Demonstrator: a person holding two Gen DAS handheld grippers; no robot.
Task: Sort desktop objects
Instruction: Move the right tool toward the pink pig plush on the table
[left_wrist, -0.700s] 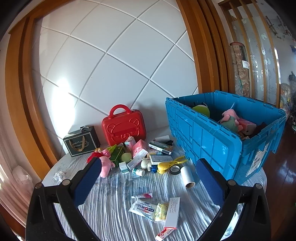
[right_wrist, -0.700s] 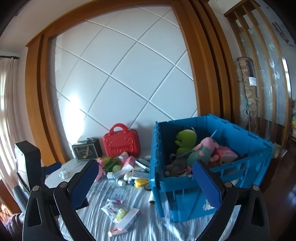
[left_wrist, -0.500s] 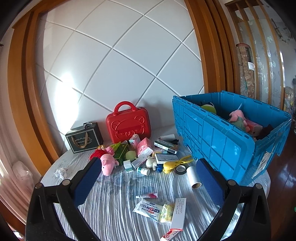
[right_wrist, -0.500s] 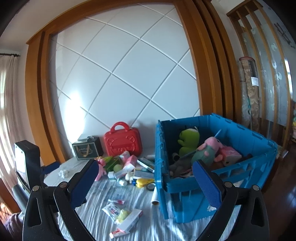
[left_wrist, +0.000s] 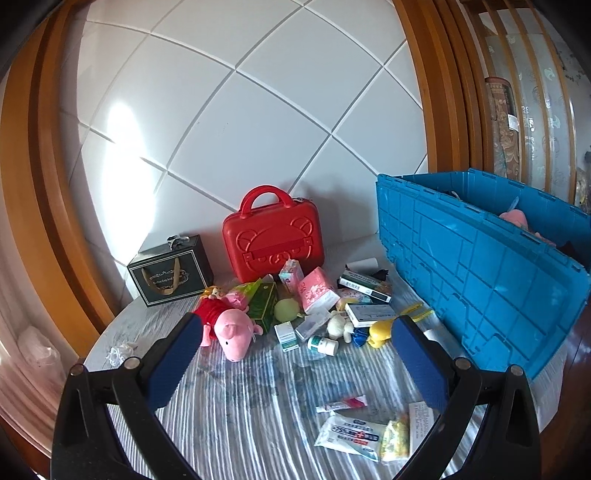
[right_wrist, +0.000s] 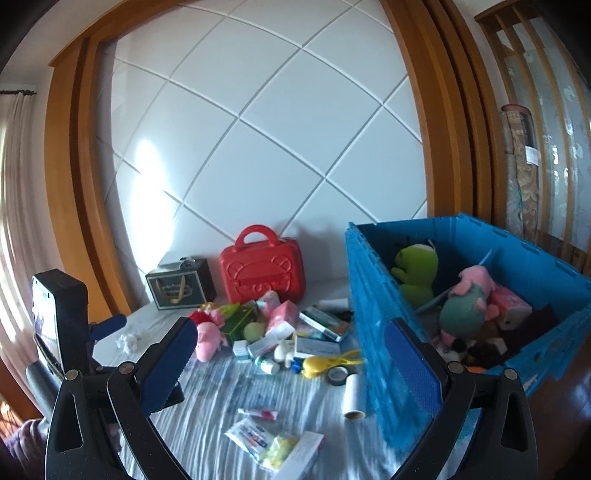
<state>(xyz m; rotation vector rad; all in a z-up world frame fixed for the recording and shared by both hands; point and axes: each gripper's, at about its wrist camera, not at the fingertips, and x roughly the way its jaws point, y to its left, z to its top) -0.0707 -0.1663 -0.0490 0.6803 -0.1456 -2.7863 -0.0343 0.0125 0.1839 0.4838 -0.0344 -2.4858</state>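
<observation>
Left gripper (left_wrist: 295, 354) and right gripper (right_wrist: 288, 363) both spread wide, holding nothing, above the cluttered counter (left_wrist: 229, 424) beside the blue plastic crate (right_wrist: 373, 332).

blue crate (left_wrist: 480, 280) cut off right; box labels unreadable.

Round table under a wrinkled white striped cloth (left_wrist: 236, 424), red hard-shell handled case (left_wrist: 273, 240) and dark gift box (left_wrist: 171, 271) at back, big blue plastic crate (left_wrist: 480, 280) at right, pink plush pig (left_wrist: 234, 332), small cartons and packets scattered mid-table
</observation>
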